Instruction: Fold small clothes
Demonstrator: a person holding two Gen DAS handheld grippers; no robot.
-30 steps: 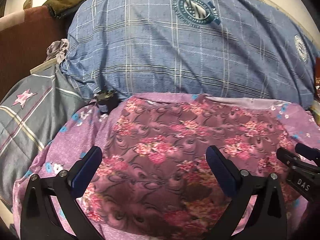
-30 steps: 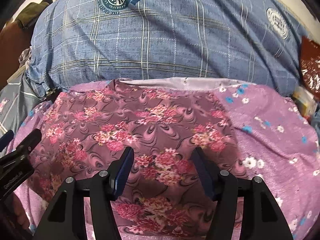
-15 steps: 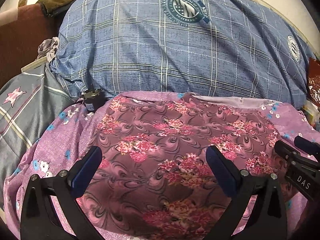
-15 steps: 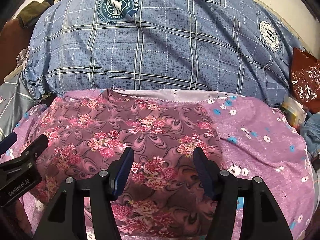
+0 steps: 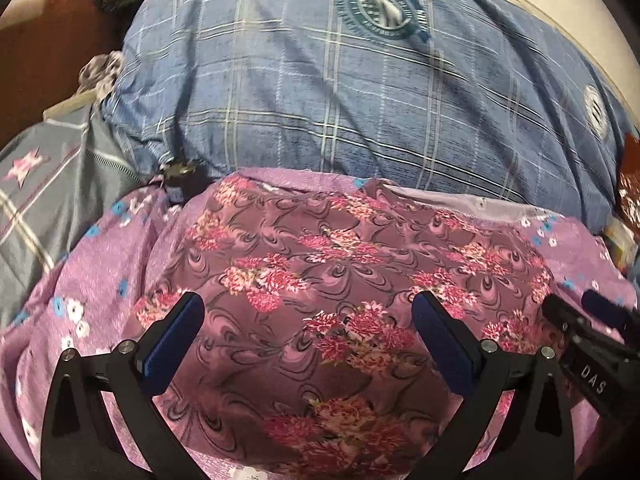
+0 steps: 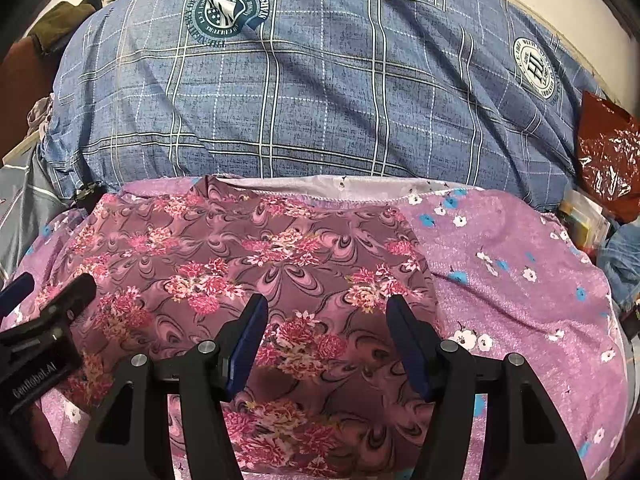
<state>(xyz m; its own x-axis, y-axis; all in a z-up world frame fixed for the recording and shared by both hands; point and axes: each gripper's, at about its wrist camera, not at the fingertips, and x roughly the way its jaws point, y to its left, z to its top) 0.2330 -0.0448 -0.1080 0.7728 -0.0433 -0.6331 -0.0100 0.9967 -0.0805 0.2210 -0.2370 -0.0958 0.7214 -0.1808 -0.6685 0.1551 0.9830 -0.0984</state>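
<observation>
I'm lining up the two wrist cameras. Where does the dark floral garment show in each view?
Left wrist: the dark floral garment fills the centre and lower middle, between the open left tongs.
Right wrist: the garment lies centre-left, under the open right tongs.
Shared landmark: the round green crest on the blue plaid pillow, top of both views.

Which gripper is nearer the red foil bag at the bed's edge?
Right. The right gripper hovers over the floral garment with the red foil bag to its far right; the left gripper sits further left over the same garment.
</observation>
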